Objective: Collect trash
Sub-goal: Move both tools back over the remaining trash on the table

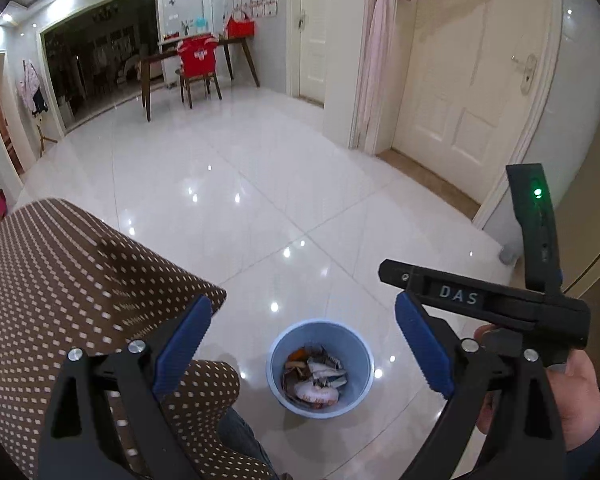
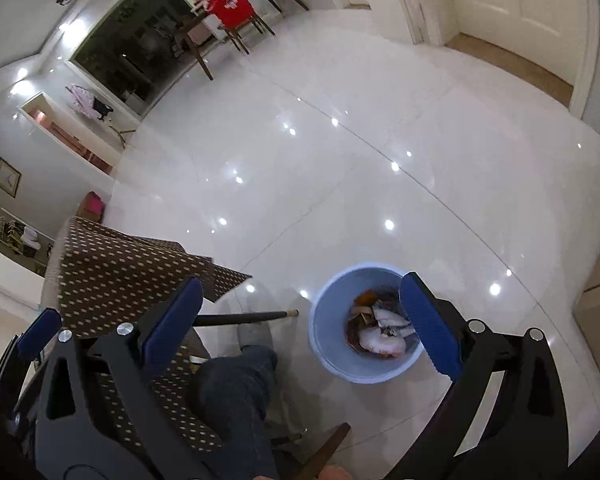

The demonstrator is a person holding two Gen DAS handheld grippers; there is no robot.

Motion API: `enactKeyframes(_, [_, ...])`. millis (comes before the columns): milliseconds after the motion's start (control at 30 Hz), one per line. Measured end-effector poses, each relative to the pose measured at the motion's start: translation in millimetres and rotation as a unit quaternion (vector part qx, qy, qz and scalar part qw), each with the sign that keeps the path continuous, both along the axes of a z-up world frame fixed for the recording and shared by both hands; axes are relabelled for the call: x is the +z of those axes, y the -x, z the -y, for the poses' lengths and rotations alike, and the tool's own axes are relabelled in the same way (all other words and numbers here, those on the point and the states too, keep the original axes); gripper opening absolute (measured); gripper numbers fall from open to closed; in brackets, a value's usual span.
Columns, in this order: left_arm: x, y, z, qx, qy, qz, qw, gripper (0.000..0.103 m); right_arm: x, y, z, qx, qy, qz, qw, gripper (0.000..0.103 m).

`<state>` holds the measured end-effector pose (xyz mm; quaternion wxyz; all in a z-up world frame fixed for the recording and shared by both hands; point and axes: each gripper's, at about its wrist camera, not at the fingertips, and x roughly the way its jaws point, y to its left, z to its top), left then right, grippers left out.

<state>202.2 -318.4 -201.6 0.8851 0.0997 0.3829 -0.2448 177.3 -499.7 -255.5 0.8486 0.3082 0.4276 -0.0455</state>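
Note:
A light blue trash bin (image 1: 284, 364) stands on the white tiled floor, holding several crumpled wrappers and scraps (image 1: 316, 376). My left gripper (image 1: 302, 344) is open and empty, held high above the bin. My right gripper (image 2: 300, 320) is open and empty too, above the bin (image 2: 328, 344), with its right pad (image 2: 428, 324) over the bin's right rim. The trash (image 2: 380, 336) shows between the pads. The right gripper's body, marked DAS (image 1: 484, 304), shows at the right of the left wrist view, held in a hand (image 1: 580, 384).
A table with a brown dotted cloth (image 1: 68, 280) stands at the left, its corner near the bin; it also shows in the right wrist view (image 2: 132, 264). A person's leg in jeans (image 2: 232, 396) is beside it. A wooden table and red-covered chair (image 1: 198, 60) stand far off. Closed doors (image 1: 460, 88) are at the right.

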Motion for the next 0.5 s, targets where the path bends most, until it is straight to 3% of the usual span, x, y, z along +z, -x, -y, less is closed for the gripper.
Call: enactKeyframes(500, [69,22,-81,0.050,0.049,0.086,0.9938,0.095,96,-11,-73,0.057,0.048,0.079,0.994,0.097])
